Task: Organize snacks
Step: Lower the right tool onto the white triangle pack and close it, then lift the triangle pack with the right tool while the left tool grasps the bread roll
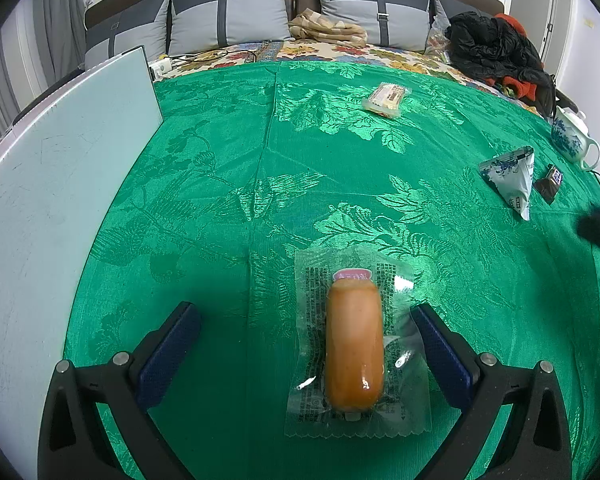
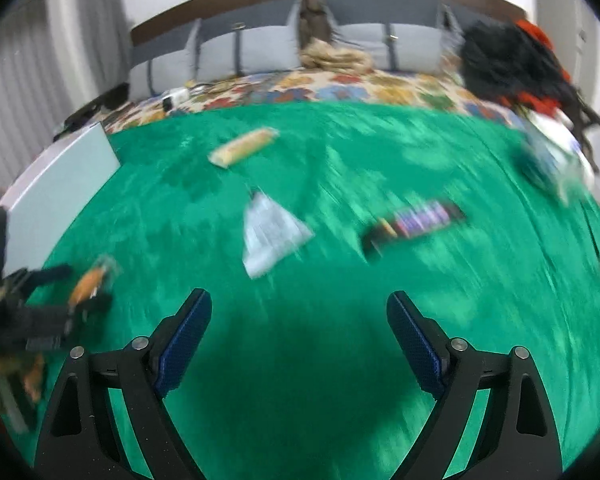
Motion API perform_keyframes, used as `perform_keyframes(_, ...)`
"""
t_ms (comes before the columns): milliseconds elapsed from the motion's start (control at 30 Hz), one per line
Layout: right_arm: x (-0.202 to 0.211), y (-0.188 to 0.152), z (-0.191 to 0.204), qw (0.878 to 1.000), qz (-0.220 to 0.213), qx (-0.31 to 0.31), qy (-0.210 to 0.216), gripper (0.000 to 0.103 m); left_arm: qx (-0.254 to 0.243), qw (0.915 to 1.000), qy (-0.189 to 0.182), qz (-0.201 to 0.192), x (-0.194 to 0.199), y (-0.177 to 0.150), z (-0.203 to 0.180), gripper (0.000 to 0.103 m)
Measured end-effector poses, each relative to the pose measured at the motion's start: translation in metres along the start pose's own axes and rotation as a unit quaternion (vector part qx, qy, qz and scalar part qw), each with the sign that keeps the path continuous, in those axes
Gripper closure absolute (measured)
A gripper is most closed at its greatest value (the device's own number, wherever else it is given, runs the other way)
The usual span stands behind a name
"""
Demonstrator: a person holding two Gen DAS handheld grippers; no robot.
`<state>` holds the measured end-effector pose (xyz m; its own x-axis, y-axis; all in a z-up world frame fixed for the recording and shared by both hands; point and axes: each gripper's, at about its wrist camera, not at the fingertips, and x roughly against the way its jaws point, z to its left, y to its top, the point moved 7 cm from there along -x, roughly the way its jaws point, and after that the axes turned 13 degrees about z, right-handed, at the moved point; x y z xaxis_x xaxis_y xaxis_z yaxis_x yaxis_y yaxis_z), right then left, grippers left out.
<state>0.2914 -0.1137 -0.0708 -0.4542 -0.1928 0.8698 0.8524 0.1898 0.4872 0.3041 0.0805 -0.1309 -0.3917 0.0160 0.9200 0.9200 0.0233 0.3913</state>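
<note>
One sausage pack (image 1: 354, 344), three other snacks beyond.

Cloth (image 1: 220, 184): emerald green, woven leaf-and-flower damask. Sausage (image 1: 354, 344): orange-tan in clear wrapper with black print, pink label. Triangular packet (image 1: 512, 176): white with blue motif. Teapot (image 1: 572, 140): white, blue painted design. Finger pads (image 1: 168, 356): dark blue, textured.

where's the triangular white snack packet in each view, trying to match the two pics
Left wrist view: the triangular white packet lies at the right edge, on the green cloth, beside a small dark chocolate bar.
Right wrist view: the same packet, blurred, sits left of centre, ahead of the right hand-held gripper.
Shared landmark: the long beige snack bar lies farther back in both.
</note>
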Motion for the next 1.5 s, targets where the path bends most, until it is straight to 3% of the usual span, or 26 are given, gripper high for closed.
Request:
perform_keyframes(100, -0.022, 0.029, 0.016, 0.999, 0.002, 0.041, -0.007, 0.011, 0.0, 1.0, 0.0, 0.0, 0.0, 0.0, 0.0, 0.0)
perform_keyframes(233, -0.059, 0.046, 0.021, 0.997, 0.035, 0.064, -0.023, 0.013, 0.0, 1.0, 0.0, 0.0, 0.0, 0.0, 0.0, 0.0)
perform_keyframes(333, -0.071, 0.046, 0.021, 0.997, 0.044, 0.059, 0.001, 0.016, 0.0, 1.0, 0.0, 0.0, 0.0, 0.0, 0.0, 0.0)
perform_keyframes(367, -0.07, 0.044, 0.022, 0.997, 0.045, 0.058, 0.007, 0.022, 0.0, 1.0, 0.0, 0.0, 0.0, 0.0, 0.0, 0.0)
perform_keyframes(400, -0.07, 0.042, 0.022, 0.997, 0.047, 0.059, 0.008, 0.052, 0.0, 1.0, 0.0, 0.0, 0.0, 0.0, 0.0, 0.0)
perform_keyframes(433, -0.069, 0.04, 0.022, 0.997, 0.043, 0.062, -0.003, 0.054, 0.0, 1.0, 0.0, 0.0, 0.0, 0.0, 0.0, 0.0)
perform_keyframes(800, -0.027, 0.01, 0.02, 0.997, 0.034, 0.04, 0.054, 0.056, 0.0, 1.0, 0.0, 0.0, 0.0, 0.0, 0.0, 0.0)
perform_keyframes(1267, 0.058, -0.111, -0.017, 0.989, 0.028, -0.084, 0.122, 0.056, -0.001, 1.0, 0.001, 0.0, 0.0, 0.0, 0.0, 0.0)
perform_keyframes(1500, 0.061, -0.116, -0.03, 0.984, 0.022, -0.112, 0.136, 0.056, -0.004, 1.0, 0.004, 0.004, 0.001, -0.002, 0.0, 0.0)
